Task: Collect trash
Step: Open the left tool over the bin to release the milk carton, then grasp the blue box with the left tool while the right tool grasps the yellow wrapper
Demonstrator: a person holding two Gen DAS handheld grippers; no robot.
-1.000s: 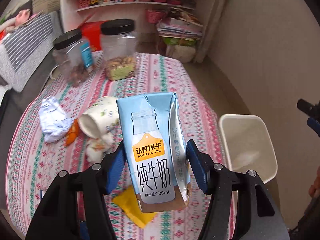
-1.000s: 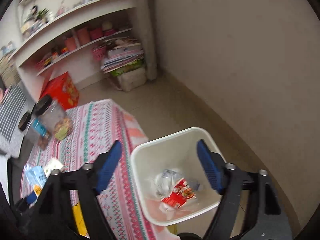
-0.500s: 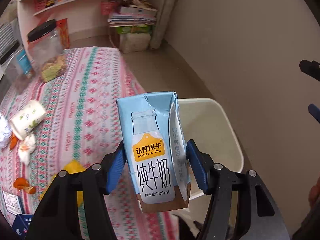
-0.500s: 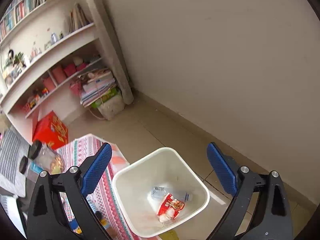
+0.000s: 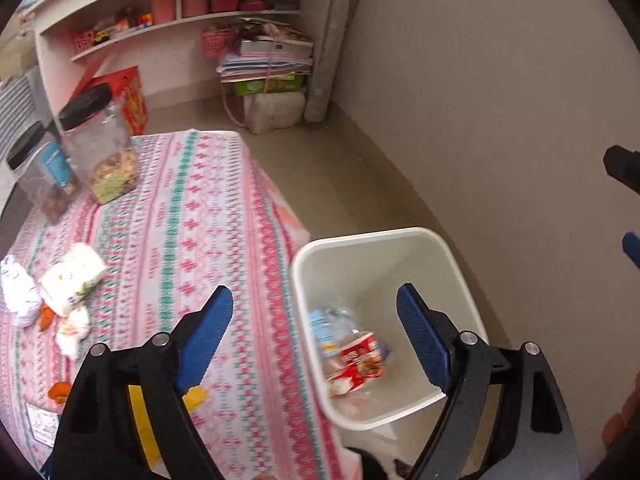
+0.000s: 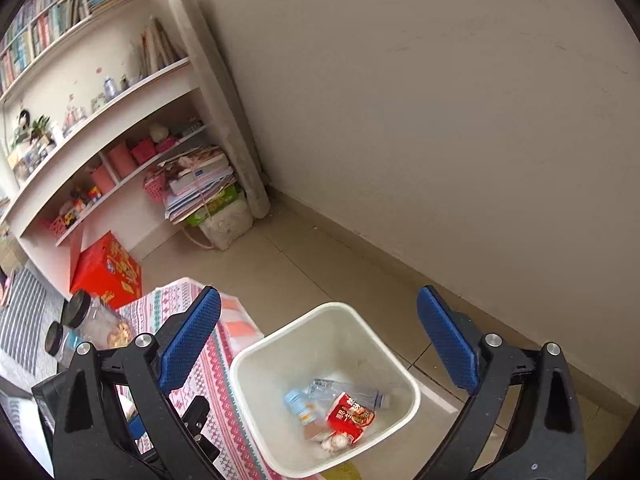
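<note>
A white trash bin [image 5: 456, 280] stands on the floor beside the table [image 5: 192, 216]. The blue milk carton [image 5: 328, 330] lies inside it with a red wrapper [image 5: 358, 360]; both also show in the right wrist view, carton [image 6: 298, 402] and wrapper [image 6: 352, 418], in the bin [image 6: 408, 380]. My left gripper [image 5: 316, 338] is open and empty above the bin's near rim. My right gripper [image 6: 318, 344] is open and empty above the bin. On the table lie a paper cup [image 5: 72, 278], crumpled tissue [image 5: 18, 296], orange peel [image 5: 46, 316] and a yellow wrapper [image 5: 192, 396].
Two black-lidded jars [image 5: 100, 148] stand at the table's far left. A red box [image 6: 106, 272], stacked papers [image 6: 200, 184] and shelves [image 6: 100, 120] line the back wall. A plain wall [image 6: 440, 120] runs close on the right of the bin.
My left gripper has opened and let go of the milk carton, which now lies in the bin. My right gripper has lifted and tilted up a little.
</note>
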